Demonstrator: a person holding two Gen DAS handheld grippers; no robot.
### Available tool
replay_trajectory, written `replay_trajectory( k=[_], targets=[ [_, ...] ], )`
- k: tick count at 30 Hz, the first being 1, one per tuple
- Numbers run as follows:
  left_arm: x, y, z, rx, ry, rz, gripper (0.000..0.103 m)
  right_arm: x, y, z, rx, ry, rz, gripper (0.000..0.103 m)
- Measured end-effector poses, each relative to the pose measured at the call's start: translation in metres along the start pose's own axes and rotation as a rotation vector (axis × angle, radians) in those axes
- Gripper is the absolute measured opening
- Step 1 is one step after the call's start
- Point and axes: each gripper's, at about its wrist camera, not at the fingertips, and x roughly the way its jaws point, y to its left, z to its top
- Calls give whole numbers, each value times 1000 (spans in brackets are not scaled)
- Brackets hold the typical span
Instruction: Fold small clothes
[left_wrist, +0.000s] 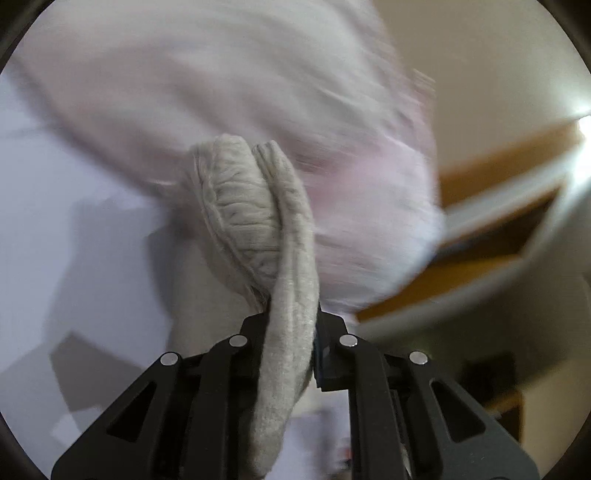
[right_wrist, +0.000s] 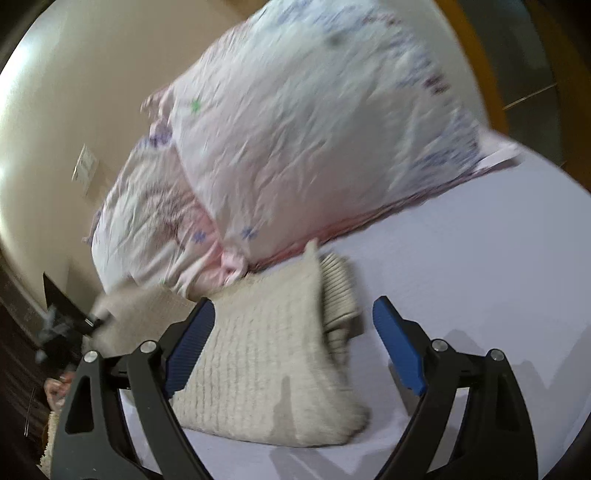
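Note:
A cream knitted sweater lies partly folded on the pale lilac bedsheet, its ribbed hem turned up at the far side. My left gripper is shut on a ribbed edge of the sweater, lifted off the bed. In the right wrist view the left gripper shows at the sweater's left corner. My right gripper is open and empty, its blue pads astride the sweater just above it.
Two pale pink patterned pillows lie right behind the sweater against a cream wall. A wooden bed frame runs along the right of the left wrist view. The bed's left edge drops to a dark floor.

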Motion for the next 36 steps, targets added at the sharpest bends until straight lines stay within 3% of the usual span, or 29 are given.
replay_trajectory(
  k=[2,3,4,7,9,11,13,14,15,18,20,23,27,33,35,36],
  targets=[
    [41,-31,-10,34,57,-92,15,-10,-9,2,27,-32,-14,87],
    [79,-47,-21,37,110,-144,15,-14,-14,2,45,-44,-18,87],
    [115,-53,-31,9,178,-184,17,-18,-20,3,65,-54,-27,87],
    [198,-45,-57,-139,412,-202,17,-23,-29,4,63,-41,-85,87],
    [199,-31,-61,-199,424,-248,17,-29,-37,7,66,-14,-77,88],
    [174,-28,-52,-145,359,-286,17,-32,-44,11,68,6,-46,96],
    [128,-24,-35,-56,251,-249,31,-21,-51,16,99,66,10,100],
    [104,-20,-27,-11,196,-199,54,-12,-53,18,124,112,40,100],
    [92,-17,-24,22,169,-145,68,3,-56,19,156,187,68,100],
    [71,-7,-22,117,154,38,70,25,-63,21,191,297,-24,100],
    [70,3,-27,130,193,87,72,20,-68,24,208,262,-54,100],
    [82,13,-42,158,262,130,76,11,-75,21,233,250,-40,100],
    [115,14,-55,172,332,161,79,39,-84,9,305,387,30,100],
    [136,21,-60,186,318,211,84,67,-75,12,276,423,116,100],
    [144,23,-66,178,331,228,84,76,-66,11,235,435,126,88],
    [149,27,-70,155,332,200,82,82,-61,7,219,450,121,60]
  ],
)
